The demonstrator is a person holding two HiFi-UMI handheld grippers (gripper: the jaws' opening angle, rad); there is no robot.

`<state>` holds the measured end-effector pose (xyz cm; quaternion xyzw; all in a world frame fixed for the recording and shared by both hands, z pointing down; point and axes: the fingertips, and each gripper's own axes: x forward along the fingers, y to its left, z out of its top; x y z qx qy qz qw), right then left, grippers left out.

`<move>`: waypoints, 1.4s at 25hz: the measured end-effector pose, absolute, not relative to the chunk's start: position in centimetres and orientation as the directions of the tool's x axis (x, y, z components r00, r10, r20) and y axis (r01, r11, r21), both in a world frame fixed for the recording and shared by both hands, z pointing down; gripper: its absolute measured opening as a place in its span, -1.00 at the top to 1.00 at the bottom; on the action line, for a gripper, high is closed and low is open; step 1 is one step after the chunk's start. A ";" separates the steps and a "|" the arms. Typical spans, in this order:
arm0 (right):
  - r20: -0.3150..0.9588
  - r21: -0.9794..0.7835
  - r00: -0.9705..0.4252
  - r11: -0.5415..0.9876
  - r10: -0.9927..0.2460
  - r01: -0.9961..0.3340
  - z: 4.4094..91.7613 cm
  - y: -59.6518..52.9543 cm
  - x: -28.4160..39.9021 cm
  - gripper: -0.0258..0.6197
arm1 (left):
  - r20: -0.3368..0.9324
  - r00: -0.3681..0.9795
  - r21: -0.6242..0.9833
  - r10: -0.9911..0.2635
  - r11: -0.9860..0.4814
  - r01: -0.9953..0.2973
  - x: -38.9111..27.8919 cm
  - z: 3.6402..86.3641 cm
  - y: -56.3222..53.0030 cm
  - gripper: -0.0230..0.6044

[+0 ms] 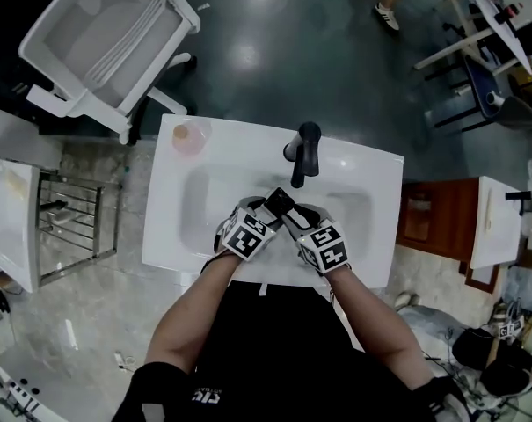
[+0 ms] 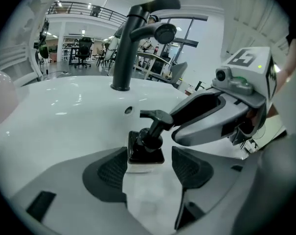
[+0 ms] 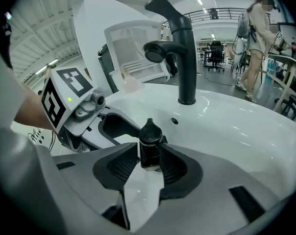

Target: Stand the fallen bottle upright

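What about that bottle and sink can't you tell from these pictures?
- The bottle body: in the head view the left gripper and right gripper cover it; in both gripper views the jaws hide nearly all below its black pump.
- Its label: shown in no view.
- The sink drain: head view, under the grippers.
- The pink thing on the sink's corner: head view, too small to name.

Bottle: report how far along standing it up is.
Done: the bottle stands upright in the sink. In hand: the left hand-held gripper and right hand-held gripper both bracket it, jaws apart, not clamped. Left: only drawing both clear, by the look of it.
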<state>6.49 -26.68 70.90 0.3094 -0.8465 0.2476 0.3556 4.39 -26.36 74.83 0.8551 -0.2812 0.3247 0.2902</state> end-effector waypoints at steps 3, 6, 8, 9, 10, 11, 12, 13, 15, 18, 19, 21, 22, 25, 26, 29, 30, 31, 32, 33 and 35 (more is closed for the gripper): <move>0.741 -0.215 -0.570 0.677 -0.356 -0.703 69.2 -26.3 5.8 0.45 | 0.701 0.636 0.303 -0.323 -0.672 -0.676 3.4 72.9 -26.4 -0.01; 0.727 -0.201 -0.570 0.674 -0.383 -0.711 67.2 -26.0 5.9 0.46 | 0.686 0.639 0.306 -0.347 -0.659 -0.687 2.4 71.2 -25.7 -0.01; 0.713 -0.183 -0.566 0.670 -0.414 -0.720 65.7 -25.9 6.3 0.51 | 0.669 0.642 0.302 -0.374 -0.652 -0.695 1.7 69.7 -25.2 0.02; 0.703 -0.176 -0.565 0.664 -0.432 -0.727 65.0 -25.9 6.5 0.55 | 0.659 0.643 0.300 -0.390 -0.648 -0.701 1.3 68.9 -25.0 0.06; 0.692 -0.171 -0.564 0.657 -0.451 -0.734 64.2 -25.8 6.7 0.60 | 0.649 0.643 0.298 -0.406 -0.642 -0.706 0.9 68.1 -24.9 0.10; 0.682 -0.168 -0.563 0.649 -0.467 -0.742 63.4 -25.6 6.9 0.64 | 0.640 0.643 0.295 -0.420 -0.638 -0.711 0.6 67.4 -24.7 0.13; 0.673 -0.165 -0.562 0.643 -0.481 -0.748 62.7 -25.4 7.1 0.65 | 0.631 0.644 0.291 -0.433 -0.637 -0.714 0.3 66.7 -24.6 0.15; 0.666 -0.163 -0.562 0.639 -0.491 -0.751 62.0 -25.1 7.2 0.67 | 0.622 0.644 0.284 -0.445 -0.638 -0.716 0.2 66.0 -24.4 0.17; 0.652 -0.161 -0.566 0.638 -0.504 -0.753 60.8 -24.4 7.6 0.70 | 0.606 0.641 0.263 -0.471 -0.642 -0.720 -0.1 64.5 -24.2 0.20; 0.626 -0.174 -0.584 0.637 -0.518 -0.751 59.0 -23.4 8.1 0.77 | 0.580 0.631 0.231 -0.515 -0.639 -0.734 -0.6 62.1 -23.9 0.27; 0.614 -0.181 -0.592 0.637 -0.522 -0.750 58.4 -23.1 8.4 0.79 | 0.571 0.626 0.221 -0.531 -0.635 -0.740 -0.8 61.2 -23.8 0.29; 0.589 -0.191 -0.606 0.637 -0.534 -0.747 57.2 -22.7 9.2 0.82 | 0.555 0.612 0.203 -0.563 -0.622 -0.756 -1.0 59.7 -23.5 0.35; 0.576 -0.194 -0.613 0.638 -0.540 -0.745 56.6 -22.5 9.7 0.84 | 0.546 0.605 0.196 -0.579 -0.614 -0.765 -1.0 59.1 -23.4 0.39; 0.528 -0.207 -0.636 0.641 -0.563 -0.739 54.6 -22.3 11.8 0.87 | 0.529 0.581 0.182 -0.619 -0.586 -0.790 -0.4 57.4 -22.5 0.48; 0.510 -0.211 -0.643 0.642 -0.571 -0.737 53.9 -22.2 12.7 0.87 | 0.528 0.571 0.175 -0.629 -0.578 -0.797 0.0 57.0 -22.1 0.50; 0.459 -0.205 -0.662 0.654 -0.592 -0.728 51.4 -21.7 15.7 0.87 | 0.526 0.537 0.158 -0.660 -0.544 -0.824 1.4 55.4 -21.1 0.54; 0.440 -0.199 -0.669 0.661 -0.599 -0.723 50.4 -21.5 16.8 0.87 | 0.520 0.524 0.158 -0.674 -0.527 -0.835 2.0 54.8 -20.8 0.56; 0.419 -0.194 -0.677 0.669 -0.605 -0.717 49.5 -21.2 17.8 0.87 | 0.512 0.510 0.156 -0.691 -0.509 -0.846 2.6 54.0 -20.5 0.58; 0.395 -0.192 -0.687 0.676 -0.610 -0.711 48.5 -20.9 18.9 0.87 | 0.501 0.494 0.151 -0.710 -0.491 -0.858 3.2 53.1 -20.3 0.60; 0.368 -0.195 -0.697 0.682 -0.615 -0.705 47.6 -20.7 20.0 0.87 | 0.491 0.476 0.141 -0.730 -0.473 -0.870 3.8 52.2 -20.1 0.62; 0.317 -0.211 -0.718 0.692 -0.620 -0.690 46.2 -20.1 22.0 0.87 | 0.467 0.443 0.121 -0.765 -0.440 -0.890 5.1 50.3 -19.5 0.65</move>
